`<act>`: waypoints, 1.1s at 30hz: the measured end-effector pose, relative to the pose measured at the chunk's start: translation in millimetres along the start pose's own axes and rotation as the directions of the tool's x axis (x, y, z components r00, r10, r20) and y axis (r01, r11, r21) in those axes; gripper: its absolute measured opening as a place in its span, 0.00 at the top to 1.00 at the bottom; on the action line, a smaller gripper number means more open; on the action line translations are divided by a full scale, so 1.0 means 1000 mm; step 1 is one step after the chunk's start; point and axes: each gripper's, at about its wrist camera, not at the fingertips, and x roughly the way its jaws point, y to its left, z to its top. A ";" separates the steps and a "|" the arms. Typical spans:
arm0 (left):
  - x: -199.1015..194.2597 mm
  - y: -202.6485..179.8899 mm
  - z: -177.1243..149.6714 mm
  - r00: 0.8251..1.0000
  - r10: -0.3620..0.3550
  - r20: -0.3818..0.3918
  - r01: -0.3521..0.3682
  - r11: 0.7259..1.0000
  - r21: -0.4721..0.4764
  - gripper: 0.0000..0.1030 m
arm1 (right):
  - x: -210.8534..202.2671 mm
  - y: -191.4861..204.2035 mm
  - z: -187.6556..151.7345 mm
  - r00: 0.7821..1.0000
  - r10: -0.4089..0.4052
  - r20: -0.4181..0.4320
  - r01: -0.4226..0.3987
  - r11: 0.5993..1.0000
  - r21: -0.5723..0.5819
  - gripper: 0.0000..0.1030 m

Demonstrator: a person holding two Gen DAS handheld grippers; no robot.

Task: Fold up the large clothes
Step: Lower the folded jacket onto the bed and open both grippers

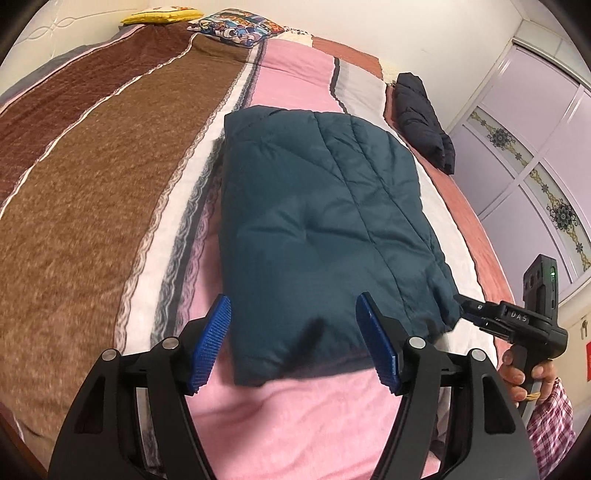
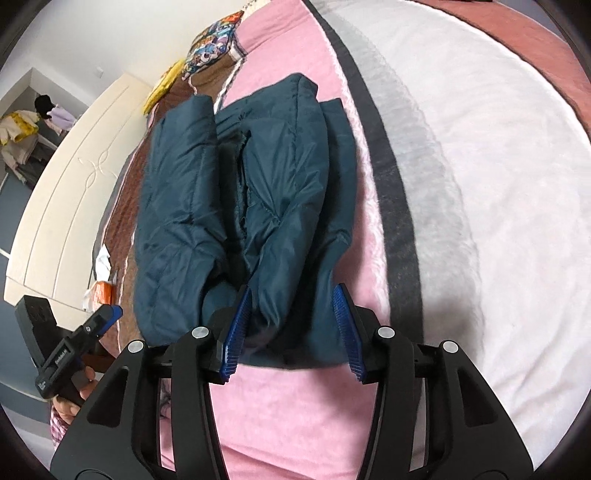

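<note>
A dark teal quilted jacket lies folded into a compact block on the striped bed cover. My left gripper is open, its blue pads astride the jacket's near edge, just above it. In the right wrist view the jacket shows its layered folded side. My right gripper is open with its blue pads on either side of the jacket's near end; whether they touch the cloth is unclear. The right gripper also shows in the left wrist view at the jacket's right corner, and the left gripper in the right wrist view.
A folded black jacket lies at the bed's far right edge. Pillows sit at the head. A wardrobe with patterned doors stands to the right. A cream headboard and clutter on the floor show in the right wrist view.
</note>
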 end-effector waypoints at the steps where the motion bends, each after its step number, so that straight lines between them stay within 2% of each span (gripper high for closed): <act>1: -0.002 -0.001 -0.002 1.000 -0.002 -0.001 0.002 1.000 0.000 0.35 | -0.003 0.000 -0.003 1.000 0.000 0.004 0.000 1.000 -0.001 0.55; 8: -0.015 -0.012 -0.021 1.000 0.013 -0.011 -0.013 1.000 0.015 0.35 | -0.017 0.013 -0.023 1.000 -0.007 0.002 0.007 0.999 -0.036 0.54; 17: -0.030 -0.026 -0.046 0.998 0.052 -0.026 -0.051 0.998 0.037 0.35 | -0.024 0.033 -0.073 0.994 -0.105 0.025 0.107 0.984 -0.139 0.54; 24: -0.037 -0.037 -0.066 0.995 0.100 -0.029 -0.098 0.993 0.066 0.35 | -0.024 0.044 -0.101 0.982 -0.176 0.065 0.184 0.970 -0.160 0.54; 33: -0.039 -0.050 -0.091 0.984 0.172 -0.035 -0.169 0.982 0.083 0.35 | -0.023 0.045 -0.124 0.973 -0.219 0.068 0.227 0.962 -0.150 0.54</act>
